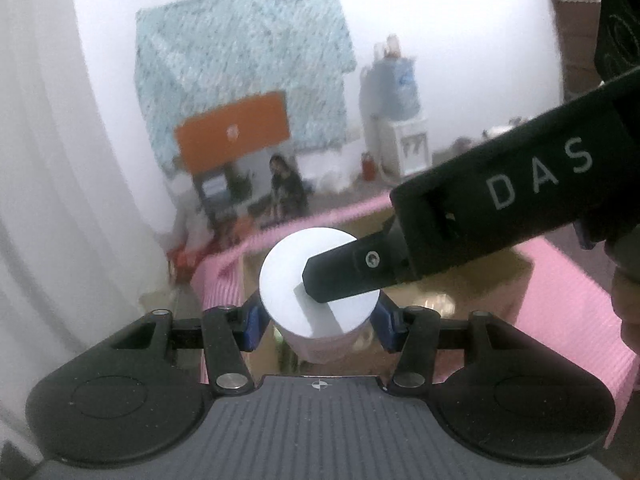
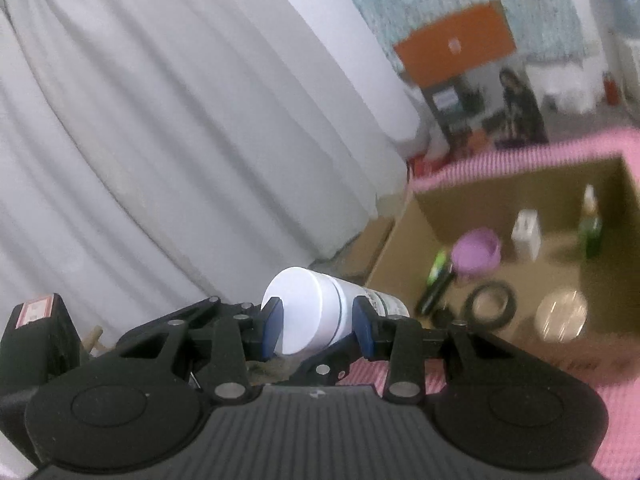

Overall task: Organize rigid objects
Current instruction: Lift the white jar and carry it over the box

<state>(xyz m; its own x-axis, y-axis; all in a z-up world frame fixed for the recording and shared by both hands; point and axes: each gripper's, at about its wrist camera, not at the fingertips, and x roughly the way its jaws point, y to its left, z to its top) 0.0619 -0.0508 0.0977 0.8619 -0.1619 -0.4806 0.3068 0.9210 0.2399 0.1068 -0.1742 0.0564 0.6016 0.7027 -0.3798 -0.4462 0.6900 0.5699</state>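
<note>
A white plastic bottle [image 1: 316, 280] with a flat white cap is held in the air between both grippers. My left gripper [image 1: 318, 322] is shut on its body, blue pads on either side. In the right wrist view the same bottle [image 2: 308, 312] sits between the blue pads of my right gripper [image 2: 318, 326], which is shut on its cap end. The right gripper's black finger [image 1: 348, 272] crosses the bottle's cap in the left wrist view. An open cardboard box [image 2: 404, 252] lies to the right on a pink mat [image 2: 616, 400].
The box holds a purple bowl [image 2: 476, 254], a white small box [image 2: 526, 234], a green bottle [image 2: 592, 228], a black ring [image 2: 490, 306], a round clear lid [image 2: 560, 314] and a dark tube [image 2: 436, 284]. A white curtain [image 2: 160, 140] hangs at left. Clutter stands behind.
</note>
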